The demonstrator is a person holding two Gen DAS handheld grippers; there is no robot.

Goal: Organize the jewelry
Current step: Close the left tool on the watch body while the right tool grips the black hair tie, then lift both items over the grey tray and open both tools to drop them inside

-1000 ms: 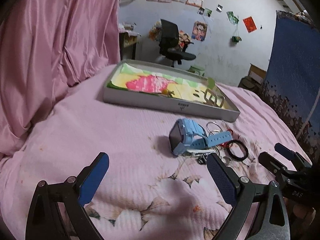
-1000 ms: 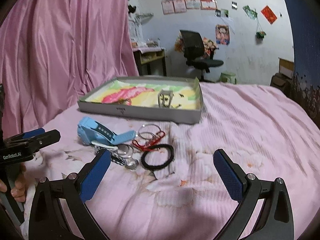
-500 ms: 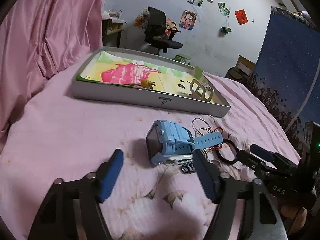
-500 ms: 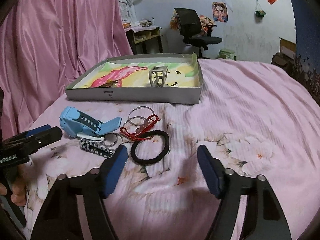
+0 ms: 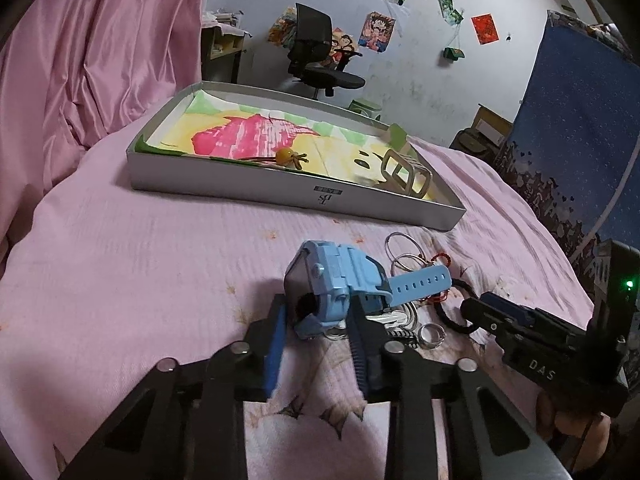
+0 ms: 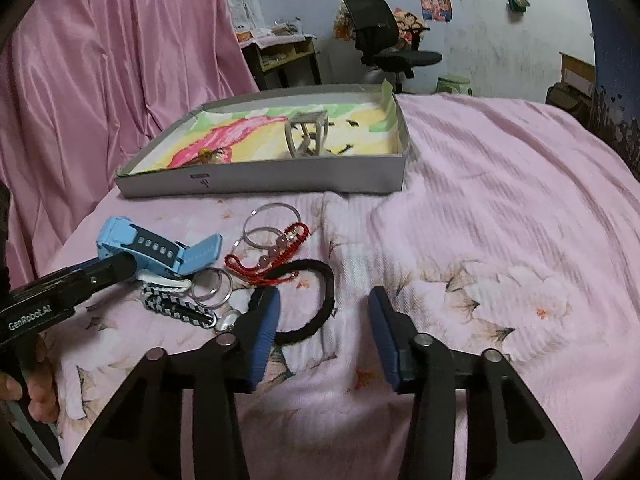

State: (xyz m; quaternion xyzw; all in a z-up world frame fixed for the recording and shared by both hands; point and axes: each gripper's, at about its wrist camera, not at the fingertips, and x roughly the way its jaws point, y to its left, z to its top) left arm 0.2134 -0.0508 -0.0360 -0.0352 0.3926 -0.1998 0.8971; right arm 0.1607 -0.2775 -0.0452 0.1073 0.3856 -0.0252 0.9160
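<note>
Left wrist view: the left gripper (image 5: 316,320) has just been closing its jaws around the light-blue plastic smartwatch (image 5: 340,280) lying on the pink quilted bedspread (image 5: 140,264).
Whether the pads already press on the case cannot be told; squeezing it squarely before lifting should avoid snagging the strap on the steel rings (image 6: 212,286). The right gripper (image 6: 324,328), also just closing, straddles the black elastic hair band (image 6: 320,300) without touching it. The grey cardboard tray (image 5: 248,190) sits beyond, its low front wall needing clearance.
</note>
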